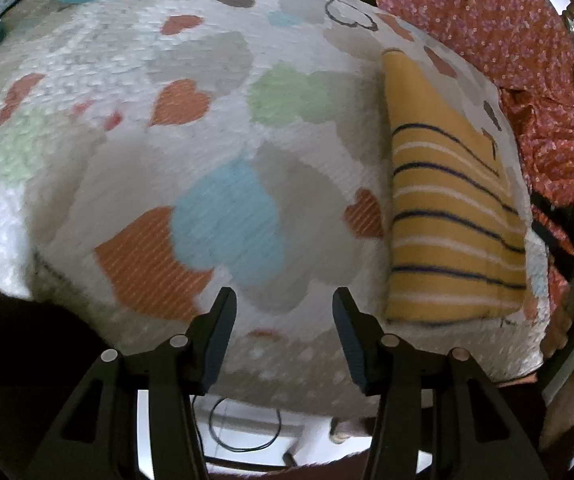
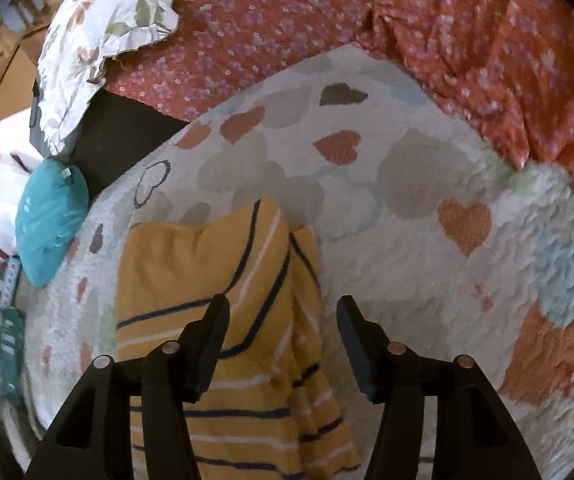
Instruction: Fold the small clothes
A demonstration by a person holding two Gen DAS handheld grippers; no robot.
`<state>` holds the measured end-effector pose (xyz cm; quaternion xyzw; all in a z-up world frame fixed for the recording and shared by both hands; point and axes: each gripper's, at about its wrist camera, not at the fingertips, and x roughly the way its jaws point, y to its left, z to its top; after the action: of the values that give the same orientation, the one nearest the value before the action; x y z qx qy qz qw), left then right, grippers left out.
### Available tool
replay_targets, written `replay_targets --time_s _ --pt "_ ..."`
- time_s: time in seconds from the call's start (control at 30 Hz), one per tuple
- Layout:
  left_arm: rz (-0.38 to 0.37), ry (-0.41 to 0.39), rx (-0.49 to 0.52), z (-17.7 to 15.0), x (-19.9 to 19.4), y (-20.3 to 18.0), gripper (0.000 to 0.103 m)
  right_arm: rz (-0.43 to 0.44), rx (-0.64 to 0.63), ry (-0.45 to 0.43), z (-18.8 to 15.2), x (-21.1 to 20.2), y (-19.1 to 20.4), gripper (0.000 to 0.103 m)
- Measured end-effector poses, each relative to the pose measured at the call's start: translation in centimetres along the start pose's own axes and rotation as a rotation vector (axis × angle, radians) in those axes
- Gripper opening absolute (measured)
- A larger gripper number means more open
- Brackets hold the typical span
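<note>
Left claw point(image 1: 284, 300) released, tilted over blanket point(image 1: 207, 80); right claw point(image 2: 283, 308) released (empty) above striped garment point(image 2: 191, 256).

One yellow striped garment point(image 2: 207, 280), one teal cloth point(image 2: 51, 220), one heart-patterned blanket point(image 2: 407, 248), one floral pillow point(image 2: 103, 32), two tools.

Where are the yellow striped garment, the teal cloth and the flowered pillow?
Striped garment point(image 2: 191, 264): right wrist view, its plain yellow upper part.
Teal cloth point(image 2: 49, 220): right wrist view, middle of the bundle.
Flowered pillow point(image 2: 99, 28): right wrist view, its white centre.
</note>
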<state>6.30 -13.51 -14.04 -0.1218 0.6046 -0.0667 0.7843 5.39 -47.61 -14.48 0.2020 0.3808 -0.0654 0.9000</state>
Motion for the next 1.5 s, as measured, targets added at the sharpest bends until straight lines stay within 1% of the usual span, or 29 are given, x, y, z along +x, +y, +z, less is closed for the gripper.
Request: replay_targets --time_s 0.03,0.07,0.13,0.17,0.2,0.33,0.4,0.47,0.57,0.63,0.73,0.8,0.83,0.87,0.9,0.93,0.97,1.0,1.03,1.2,1.3,1.4,1.5 --pt "-0.014 0.009 -0.001 0.5 0.4 -0.3 0.049 -0.008 -0.010 -0.001 -0.1 0.1 -0.1 0.067" --pt "-0.042 0.024 -0.006 1.3 1.0 -0.7 0.049 -0.006 -0.005 0.012 -0.2 0.4 -0.3 0.067" --pt "-0.094 0.049 -0.009 3.0 2.3 -1.4 0.049 0.023 0.028 0.031 -0.2 0.7 -0.9 0.068" --pt "-0.107 0.055 -0.009 3.6 2.7 -1.8 0.049 0.048 0.059 0.042 -0.1 1.1 -1.4 0.068" --pt "-0.121 0.059 -0.006 4.3 3.2 -2.2 0.049 0.055 0.074 0.048 0.0 1.3 -1.6 0.069" --pt "-0.163 0.076 0.021 7.2 5.1 -4.3 0.050 0.051 0.142 0.065 0.4 2.5 -2.5 0.071" --pt "-0.185 0.084 0.027 8.6 6.1 -5.3 0.051 0.052 0.153 0.087 0.7 3.4 -2.6 0.072" --pt "-0.208 0.081 0.022 9.6 6.7 -5.8 0.053 0.078 0.172 0.128 0.7 4.8 -2.7 0.072" --pt "-0.232 0.085 0.022 10.8 7.8 -6.9 0.060 0.086 0.178 0.162 0.9 6.6 -2.8 0.074" --pt "-0.243 0.098 0.016 11.1 8.6 -7.5 0.063 0.116 0.194 0.185 1.0 7.6 -2.9 0.075" --pt "-0.264 0.124 0.000 11.4 9.9 -8.0 0.066 0.210 0.261 0.253 0.9 9.6 -3.0 0.076" --pt "-0.282 0.143 -0.006 11.4 10.5 -8.2 0.066 0.234 0.304 0.274 0.6 10.5 -2.9 0.074" --pt "-0.292 0.156 0.012 11.5 10.6 -8.5 0.065 0.242 0.311 0.276 0.6 10.6 -2.8 0.065" --pt "-0.278 0.152 0.037 11.4 10.6 -8.8 0.061 0.253 0.307 0.282 0.7 10.5 -2.4 0.060" --pt "-0.269 0.150 0.053 11.4 10.5 -9.0 0.051 0.261 0.293 0.286 0.9 10.4 -1.9 0.054" --pt "-0.257 0.148 0.079 11.3 10.3 -9.3 0.045 0.260 0.271 0.284 1.0 10.0 -1.4 0.047" --pt "-0.252 0.144 0.093 11.2 9.9 -9.5 0.041 0.259 0.230 0.276 1.2 9.5 -0.6 0.045" --pt "-0.252 0.141 0.099 11.2 9.5 -9.4 0.035 0.258 0.213 0.271 1.3 9.3 -0.2 0.041" --pt "-0.250 0.133 0.107 11.2 8.9 -9.4 0.032 0.265 0.190 0.258 1.6 8.8 0.4 0.039" --pt "-0.221 0.054 0.139 11.5 6.0 -8.9 0.029 0.336 0.173 0.230 2.0 7.9 2.4 0.035" --pt "-0.198 0.008 0.142 12.8 4.4 -8.2 0.029 0.371 0.157 0.213 2.3 8.1 4.6 0.035" --pt "-0.150 -0.046 0.144 14.7 3.5 -7.2 0.029 0.405 0.128 0.175 3.0 8.1 7.2 0.035" --pt "-0.077 -0.097 0.158 16.4 3.0 -6.4 0.029 0.435 0.100 0.135 3.9 8.3 9.8 0.035"
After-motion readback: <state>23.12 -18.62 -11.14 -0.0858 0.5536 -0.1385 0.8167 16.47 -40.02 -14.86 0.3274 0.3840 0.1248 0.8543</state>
